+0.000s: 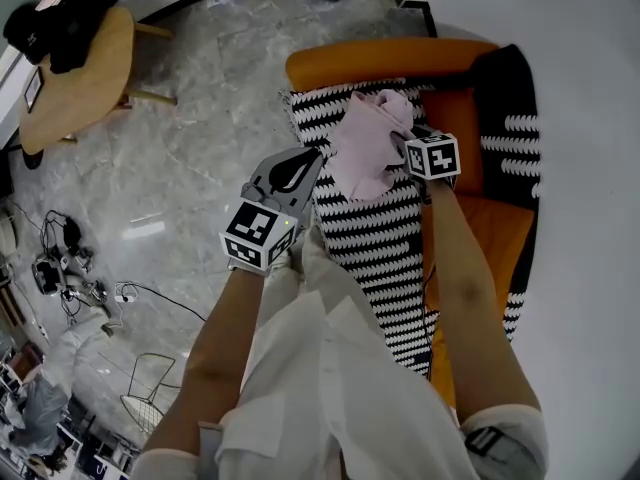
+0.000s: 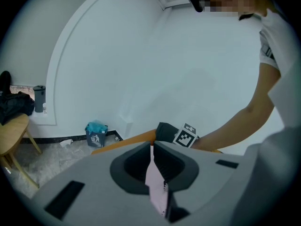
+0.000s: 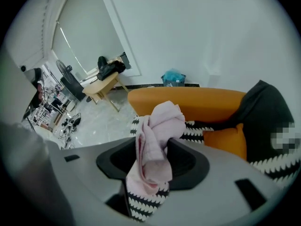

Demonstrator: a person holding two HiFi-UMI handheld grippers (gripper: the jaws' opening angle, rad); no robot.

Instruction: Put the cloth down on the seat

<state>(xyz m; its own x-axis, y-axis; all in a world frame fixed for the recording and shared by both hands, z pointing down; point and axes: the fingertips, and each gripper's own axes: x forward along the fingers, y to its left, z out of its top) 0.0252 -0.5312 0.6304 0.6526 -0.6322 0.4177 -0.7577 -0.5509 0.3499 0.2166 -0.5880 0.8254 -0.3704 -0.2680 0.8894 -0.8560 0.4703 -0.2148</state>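
The left tongs (image 2: 151, 146) are nearly closed, pinching a thin fold of the pink cloth (image 1: 365, 146). The right tongs (image 3: 155, 138) stand wide, bunched cloth loose between them, over the striped seat (image 1: 375, 233) of the orange chair (image 1: 390, 63).

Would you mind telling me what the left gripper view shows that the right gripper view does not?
Only the left gripper view shows a marker cube and the person's arm. Only the right gripper view shows the zigzag throw and the pink cloth bunched up. Both show that cloth, the orange seat and the blue bin.
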